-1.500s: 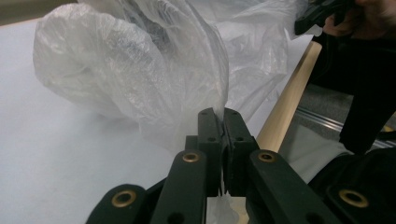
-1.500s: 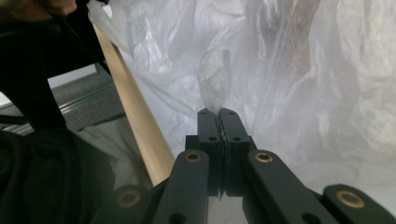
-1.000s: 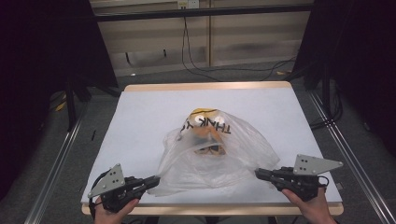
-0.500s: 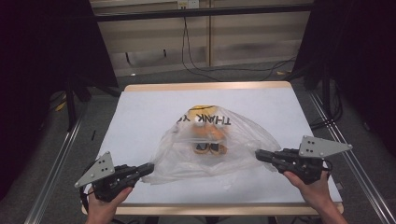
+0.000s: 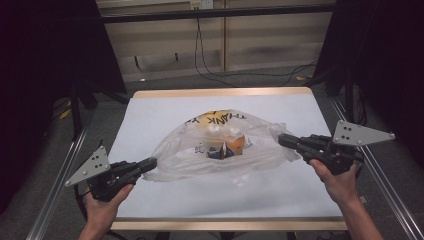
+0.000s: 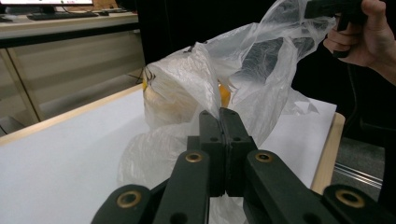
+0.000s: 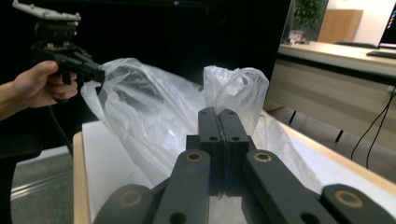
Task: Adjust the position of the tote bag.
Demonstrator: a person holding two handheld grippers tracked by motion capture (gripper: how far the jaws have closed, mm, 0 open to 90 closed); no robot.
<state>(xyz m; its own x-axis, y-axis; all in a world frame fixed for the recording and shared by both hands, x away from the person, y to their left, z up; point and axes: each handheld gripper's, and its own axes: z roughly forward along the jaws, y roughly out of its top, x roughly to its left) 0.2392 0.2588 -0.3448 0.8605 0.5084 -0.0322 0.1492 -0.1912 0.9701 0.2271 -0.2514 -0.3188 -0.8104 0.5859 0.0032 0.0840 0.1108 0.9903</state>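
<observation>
A clear plastic bag [image 5: 200, 150] with "THANK YOU" print lies in the middle of the white table [image 5: 165, 112]. Orange and yellow items [image 5: 232, 144] show through its film. My left gripper [image 5: 152, 162] is shut on the bag's left edge, and my right gripper [image 5: 281, 139] is shut on its right edge. Between them the film is pulled up and spread. In the left gripper view the jaws [image 6: 219, 114] are pressed together with film pinched at the tips and the bag [image 6: 182, 84] bulging ahead. In the right gripper view the jaws [image 7: 218, 114] likewise pinch the bag [image 7: 144, 112].
The table has a wooden rim [image 5: 225, 93] and metal rails along both sides [image 5: 55, 185]. Cables [image 5: 210, 70] lie on the floor beyond the far edge. Dark curtains stand to the left and right.
Both hands have lifted their grippers and moved them farther up the table. The bag's edges have risen with them, and the film is stretched wider and higher.
</observation>
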